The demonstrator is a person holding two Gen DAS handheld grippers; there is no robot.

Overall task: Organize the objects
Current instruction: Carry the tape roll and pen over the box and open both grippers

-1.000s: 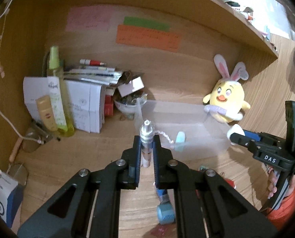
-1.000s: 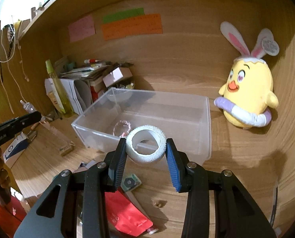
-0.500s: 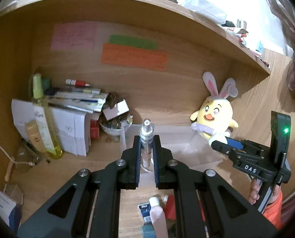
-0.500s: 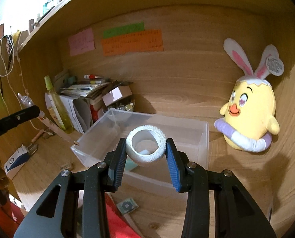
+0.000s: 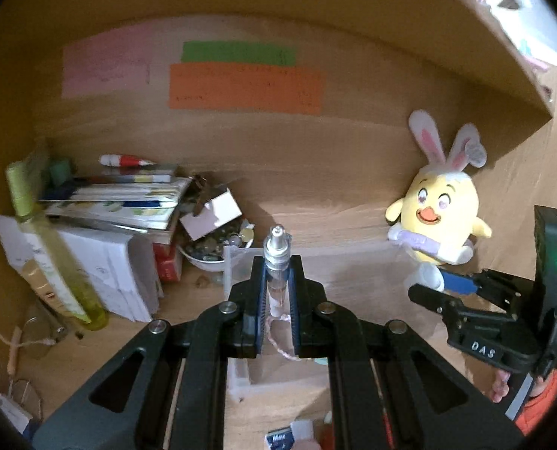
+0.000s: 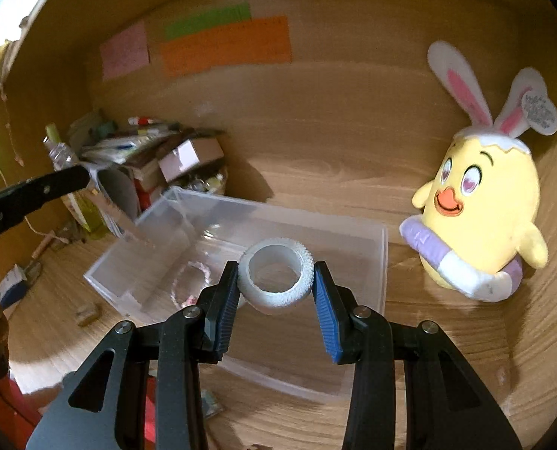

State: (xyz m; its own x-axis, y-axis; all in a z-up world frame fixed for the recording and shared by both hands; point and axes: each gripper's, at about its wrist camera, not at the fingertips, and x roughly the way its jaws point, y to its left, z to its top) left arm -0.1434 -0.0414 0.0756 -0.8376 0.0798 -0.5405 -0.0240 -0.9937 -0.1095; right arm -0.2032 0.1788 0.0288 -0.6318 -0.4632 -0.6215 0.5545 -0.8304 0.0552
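Clear plastic storage box [image 6: 368,247], rectangular and open-topped, sits on the wooden desk [image 6: 316,165] under the shelf, and both grippers hang just above it. Inside, on its floor, lies a thin pink beaded loop [image 6: 188,281]. To its right a yellow plush chick with white-and-pink rabbit ears [image 6: 484,202] leans at the back panel, close to the box but not touching it. On the left stands a heap of books and papers [image 5: 120,198], with a tall yellow-green spray bottle [image 5: 53,262] in front of it.

The right gripper [image 6: 276,281] pinches a white textured roll of tape [image 6: 276,277] between its blue pads, over the box's near half. The left gripper [image 5: 277,285] is pressed nearly together on a slim clear spray vial with a silver nozzle [image 5: 276,262] (held upright, nozzle up), over the box's left end.
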